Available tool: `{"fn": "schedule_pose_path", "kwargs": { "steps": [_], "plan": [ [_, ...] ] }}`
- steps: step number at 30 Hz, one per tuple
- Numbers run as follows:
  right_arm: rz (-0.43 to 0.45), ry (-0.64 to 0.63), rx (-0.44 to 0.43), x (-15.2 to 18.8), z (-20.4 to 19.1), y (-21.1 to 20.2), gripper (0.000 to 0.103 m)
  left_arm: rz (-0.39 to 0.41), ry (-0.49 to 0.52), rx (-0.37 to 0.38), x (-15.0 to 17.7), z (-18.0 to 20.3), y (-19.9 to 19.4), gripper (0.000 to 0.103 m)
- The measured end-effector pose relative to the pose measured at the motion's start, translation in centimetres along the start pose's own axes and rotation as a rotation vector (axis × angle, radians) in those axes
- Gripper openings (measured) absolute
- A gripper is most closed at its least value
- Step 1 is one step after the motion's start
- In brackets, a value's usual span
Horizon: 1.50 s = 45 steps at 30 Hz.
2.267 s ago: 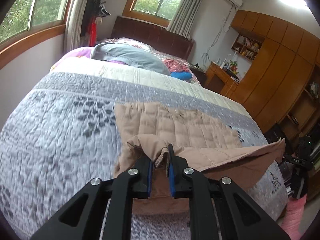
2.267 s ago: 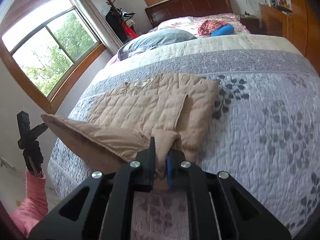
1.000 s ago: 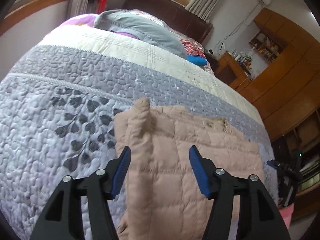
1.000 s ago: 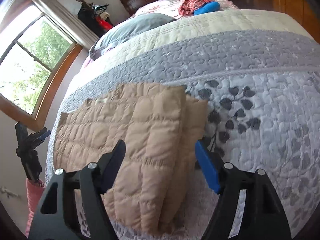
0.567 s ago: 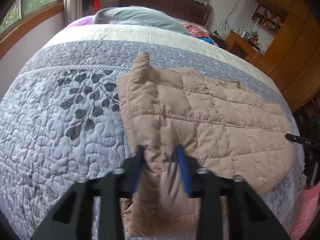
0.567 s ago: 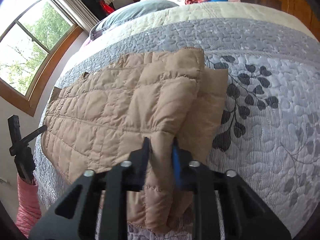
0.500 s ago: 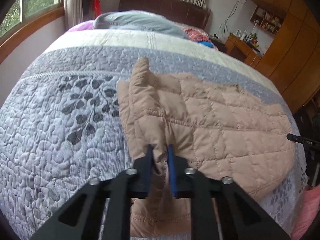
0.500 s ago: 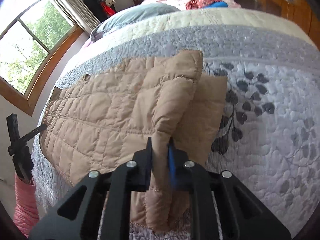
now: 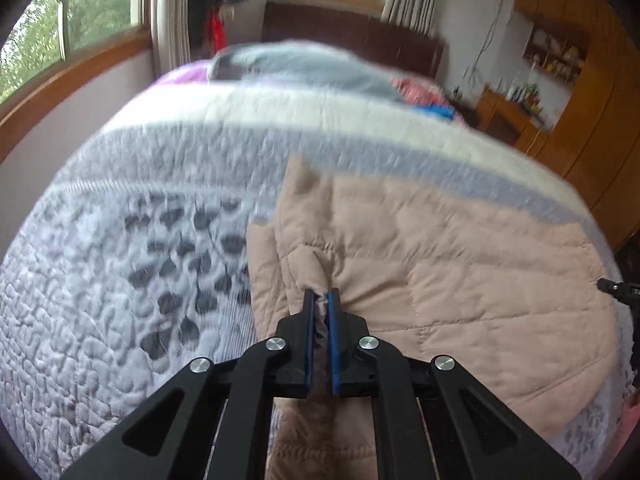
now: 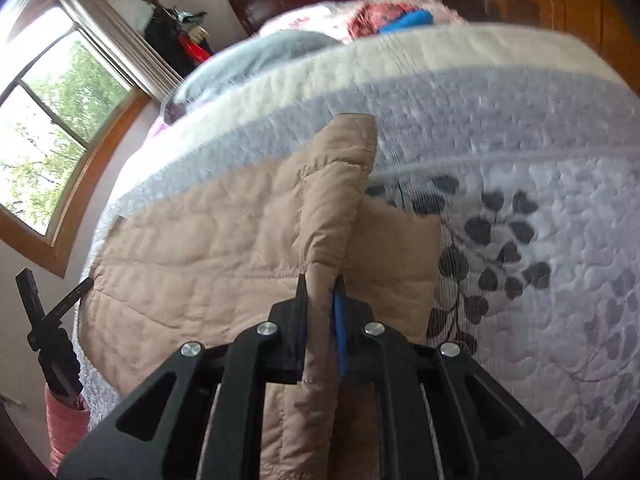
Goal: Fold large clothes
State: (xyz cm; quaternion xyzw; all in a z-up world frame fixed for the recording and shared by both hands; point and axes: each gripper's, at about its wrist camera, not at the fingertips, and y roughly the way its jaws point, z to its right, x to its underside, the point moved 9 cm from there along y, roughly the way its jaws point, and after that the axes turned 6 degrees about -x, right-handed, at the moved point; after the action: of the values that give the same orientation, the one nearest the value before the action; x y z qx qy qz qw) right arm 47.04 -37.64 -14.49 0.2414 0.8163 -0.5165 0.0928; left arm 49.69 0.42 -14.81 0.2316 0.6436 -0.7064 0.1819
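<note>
Quilted tan jacket [image 9: 460, 264] lies on bed [image 9: 120, 280], partly folded. Left gripper [image 9: 319, 300] fingers clamped on pinched ridge at one side edge; right gripper [image 10: 320, 288] fingers clamped on opposite edge. Next fold looks pending; final folds left.

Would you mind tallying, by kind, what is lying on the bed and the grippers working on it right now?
Tan quilted jacket: 1
Grey pillow: 1
Red-patterned cloth: 1
Blue item beside that cloth: 1
Grippers, left gripper and right gripper, each shut on the jacket: 2
Total: 6
</note>
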Motion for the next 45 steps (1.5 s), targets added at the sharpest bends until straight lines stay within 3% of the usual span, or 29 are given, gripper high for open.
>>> {"fn": "schedule_pose_path", "kwargs": {
  "steps": [2, 6, 9, 13, 16, 21, 24, 28, 34, 37, 45],
  "plan": [
    [-0.044, 0.027, -0.003, 0.9, 0.9, 2.0, 0.012, -0.053, 0.015, -0.009, 1.3, -0.1, 2.2, 0.009],
    [-0.045, 0.023, -0.005, 1.2, 1.1, 2.9, 0.014, -0.021, 0.096, -0.08, 2.0, 0.5, 2.9, 0.009],
    [-0.024, -0.003, 0.058, 1.1, 0.7, 1.5, 0.024, -0.037, 0.072, -0.084, 1.7, 0.4, 2.0, 0.009],
    [0.073, -0.062, 0.209, 1.9, -0.8, -3.1, 0.025, 0.006, 0.015, -0.057, 1.1, -0.5, -1.9, 0.01],
    [0.109, -0.086, 0.136, 3.2, -4.0, -5.6, 0.024, 0.088, 0.022, -0.027, 1.0, 1.0, -6.2, 0.01],
    [0.04, -0.128, 0.011, 7.0, -10.3, -5.0, 0.024, 0.103, 0.095, 0.035, 2.8, 7.1, -9.5, 0.01],
    [-0.009, -0.157, 0.019, 9.1, -12.7, -3.0, 0.024, 0.065, 0.14, 0.089, 4.9, 10.8, -9.2, 0.01],
    [-0.043, -0.166, 0.039, 11.2, -13.8, -0.7, 0.024, 0.053, 0.168, 0.062, 6.7, 13.1, -7.8, 0.01],
    [-0.099, -0.133, 0.076, 13.1, -12.4, 2.9, 0.02, -0.074, 0.172, 0.079, 10.1, 13.0, -2.7, 0.011],
    [-0.112, -0.141, 0.087, 13.8, -11.7, 4.3, 0.02, -0.077, 0.151, 0.124, 10.6, 12.4, -1.8, 0.009],
    [-0.071, -0.161, 0.123, 13.8, -11.7, 4.9, 0.019, -0.074, 0.137, 0.126, 10.8, 11.8, -1.1, 0.007]
  ]
}}
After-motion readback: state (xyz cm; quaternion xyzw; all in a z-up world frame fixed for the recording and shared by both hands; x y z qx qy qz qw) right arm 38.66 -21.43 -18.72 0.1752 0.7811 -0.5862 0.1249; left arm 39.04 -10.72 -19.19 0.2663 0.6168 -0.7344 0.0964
